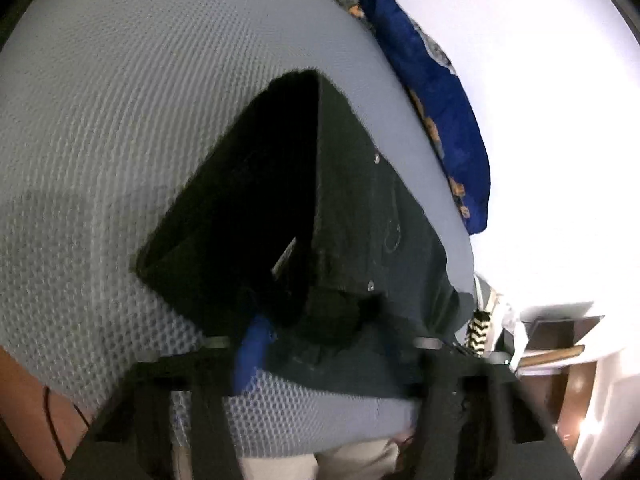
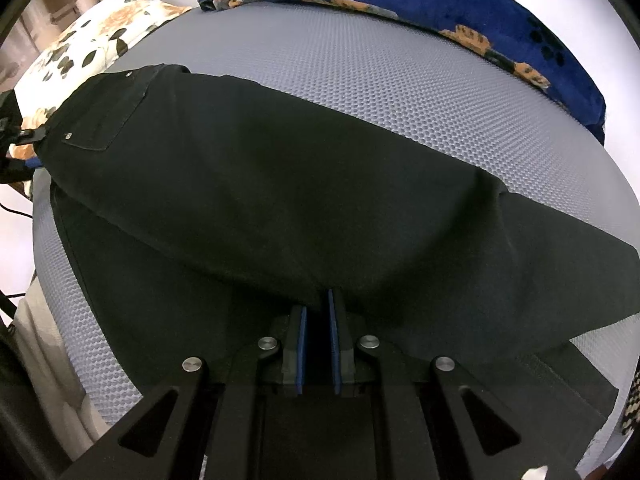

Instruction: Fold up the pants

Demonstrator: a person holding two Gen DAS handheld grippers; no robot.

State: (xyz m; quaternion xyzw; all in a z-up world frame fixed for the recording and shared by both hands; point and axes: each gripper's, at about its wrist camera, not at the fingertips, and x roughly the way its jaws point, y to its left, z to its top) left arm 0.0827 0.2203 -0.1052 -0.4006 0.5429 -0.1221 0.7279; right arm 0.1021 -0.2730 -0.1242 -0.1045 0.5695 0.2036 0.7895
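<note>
On the grey honeycomb mattress (image 2: 400, 92), black pants (image 2: 280, 208) were spread, one leg laid over the other and the pocketed waist end turned toward a floral pillow (image 2: 92, 36). A fold of the cloth was pinched between the nearly closed blue pads of the right gripper (image 2: 318, 308). Whether the waist end was clamped by the left gripper (image 1: 316, 344) could not be told, its blue pad (image 1: 252, 352) being blurred against the fabric. A blue blanket (image 2: 460, 4) was bunched along the far edge.
</note>
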